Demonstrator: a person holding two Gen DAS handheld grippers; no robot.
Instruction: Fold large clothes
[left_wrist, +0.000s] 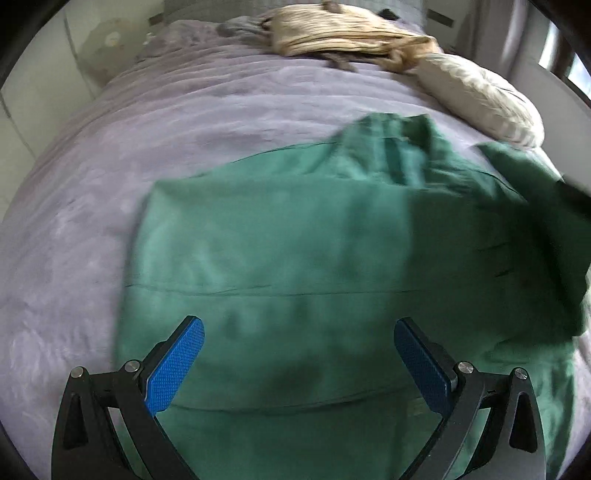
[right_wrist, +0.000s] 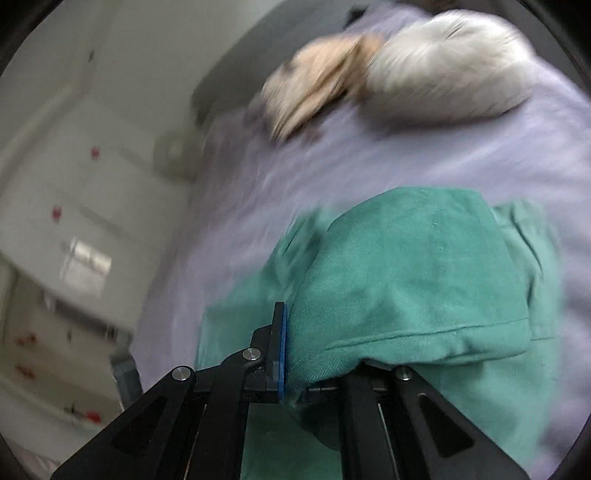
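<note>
A large green garment (left_wrist: 303, 236) lies spread on a lilac bedcover (left_wrist: 147, 133). My left gripper (left_wrist: 298, 332) hovers over its near part, blue pads wide apart, nothing between them. In the right wrist view my right gripper (right_wrist: 291, 321) is shut on a hemmed fold of the green garment (right_wrist: 406, 280), which drapes over and hides the right-hand finger; only the left blue pad's edge shows. The held fold is lifted above the rest of the garment on the bed. At the right edge of the left wrist view a raised, shadowed part of the garment is blurred.
A beige crumpled cloth (left_wrist: 332, 33) and a cream pillow (left_wrist: 480, 96) lie at the far end of the bed. White cupboards (right_wrist: 66, 206) with red marks stand beside the bed on the left. The bedcover (right_wrist: 369, 162) stretches bare between garment and pillow.
</note>
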